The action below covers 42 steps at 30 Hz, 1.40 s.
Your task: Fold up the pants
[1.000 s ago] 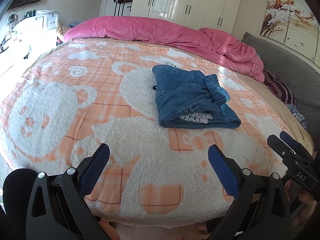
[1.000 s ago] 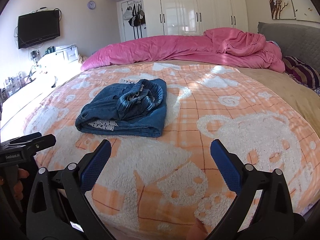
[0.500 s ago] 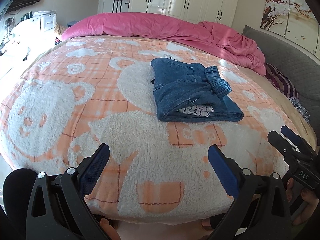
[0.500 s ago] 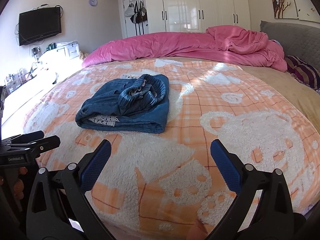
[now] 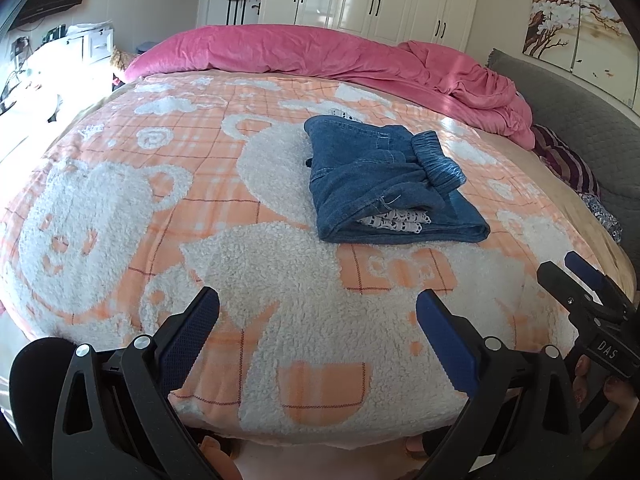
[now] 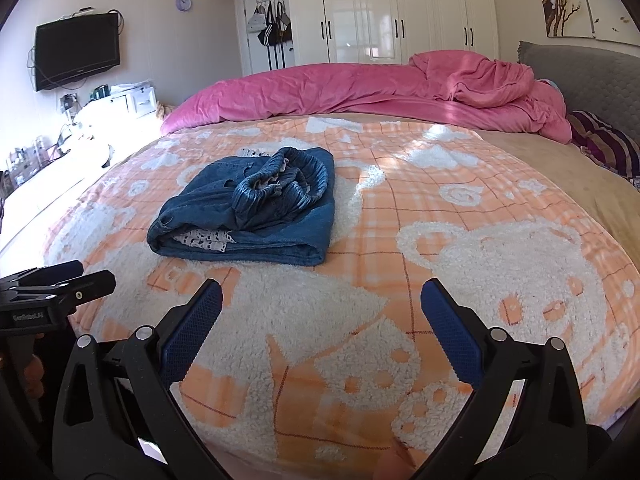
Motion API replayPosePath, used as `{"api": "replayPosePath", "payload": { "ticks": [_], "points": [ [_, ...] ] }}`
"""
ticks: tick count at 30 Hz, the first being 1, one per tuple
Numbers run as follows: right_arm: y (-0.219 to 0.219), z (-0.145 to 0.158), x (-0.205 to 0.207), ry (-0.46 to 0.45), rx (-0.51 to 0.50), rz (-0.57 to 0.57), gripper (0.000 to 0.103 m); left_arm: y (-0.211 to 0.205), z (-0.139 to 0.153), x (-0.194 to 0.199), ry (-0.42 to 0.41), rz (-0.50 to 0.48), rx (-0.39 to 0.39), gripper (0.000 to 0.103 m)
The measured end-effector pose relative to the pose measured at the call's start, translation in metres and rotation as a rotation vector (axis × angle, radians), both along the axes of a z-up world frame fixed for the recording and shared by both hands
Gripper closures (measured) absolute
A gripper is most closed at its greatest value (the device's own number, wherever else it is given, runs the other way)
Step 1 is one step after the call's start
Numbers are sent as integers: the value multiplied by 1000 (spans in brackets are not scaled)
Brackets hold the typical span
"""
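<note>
A pair of blue denim pants (image 5: 380,184) lies folded into a compact stack on the orange and white fleece blanket (image 5: 160,208), with the elastic waistband bunched on top and white lace showing at the near edge. It also shows in the right wrist view (image 6: 256,208). My left gripper (image 5: 318,324) is open and empty, well short of the pants near the bed's front edge. My right gripper (image 6: 320,316) is open and empty, also short of the pants and to their right.
A pink duvet (image 5: 320,52) is heaped along the far side of the bed. A grey headboard (image 6: 584,80) and a striped pillow (image 6: 608,144) lie to the right. White wardrobes (image 6: 400,12) stand behind. A desk (image 6: 80,140) and wall TV (image 6: 76,52) are at left.
Both grippers have drawn back and risen slightly from the bed; the pants lie unchanged. Both stay open.
</note>
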State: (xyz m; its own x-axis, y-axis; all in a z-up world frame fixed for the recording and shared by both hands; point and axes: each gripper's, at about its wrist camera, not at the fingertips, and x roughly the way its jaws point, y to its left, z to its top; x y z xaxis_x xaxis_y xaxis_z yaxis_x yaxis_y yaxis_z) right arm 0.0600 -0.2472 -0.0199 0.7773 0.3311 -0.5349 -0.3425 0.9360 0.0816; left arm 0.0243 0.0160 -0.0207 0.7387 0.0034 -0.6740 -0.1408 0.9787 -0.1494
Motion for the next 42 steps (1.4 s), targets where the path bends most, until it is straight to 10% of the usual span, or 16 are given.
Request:
{"api": "replayPosePath", "payload": {
  "ticks": [42],
  "points": [
    [-4,-4,2,18,-10,-20,9,-6,-7,8,62,-18,13,5]
  ]
}}
